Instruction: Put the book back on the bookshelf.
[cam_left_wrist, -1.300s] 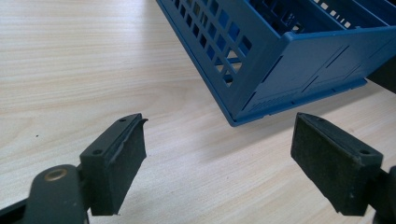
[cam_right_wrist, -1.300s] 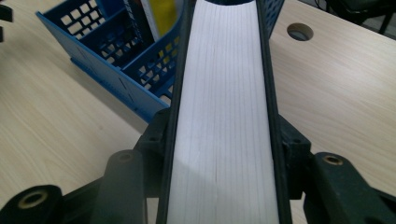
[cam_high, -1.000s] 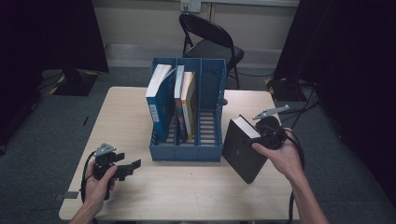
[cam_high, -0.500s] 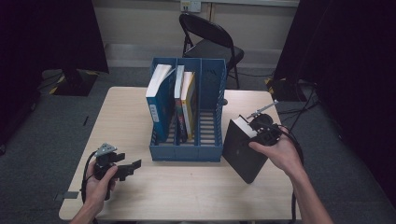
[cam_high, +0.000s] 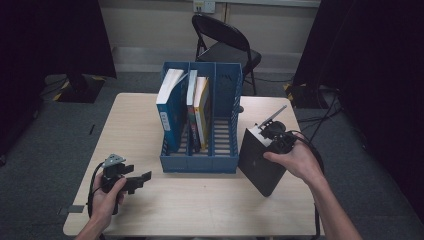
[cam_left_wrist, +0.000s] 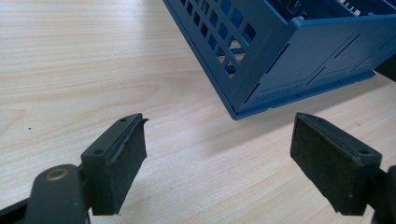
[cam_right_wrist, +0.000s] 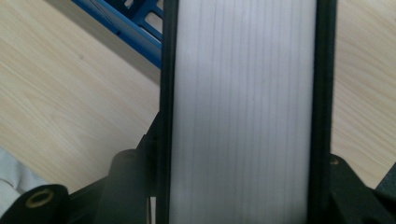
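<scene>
Book (cam_high: 261, 161): black, tilted, standing on the table (cam_high: 210, 210) just right of the rack (cam_high: 200, 162).
Right gripper (cam_high: 267, 135): clamped across the book's top edge.
Left gripper (cam_high: 142, 178): wide apart, empty.

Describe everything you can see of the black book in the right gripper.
The black book is a thick volume with dark covers and a white page block, seemingly paper, closed. It stands tilted on the wooden table, its lower corner appearing to rest on the tabletop, just right of the blue file rack and apart from it. The right gripper clamps its upper end, one jaw outside each cover, the page edge facing the gripper's camera. The person's right hand lies beside its upper cover.
</scene>
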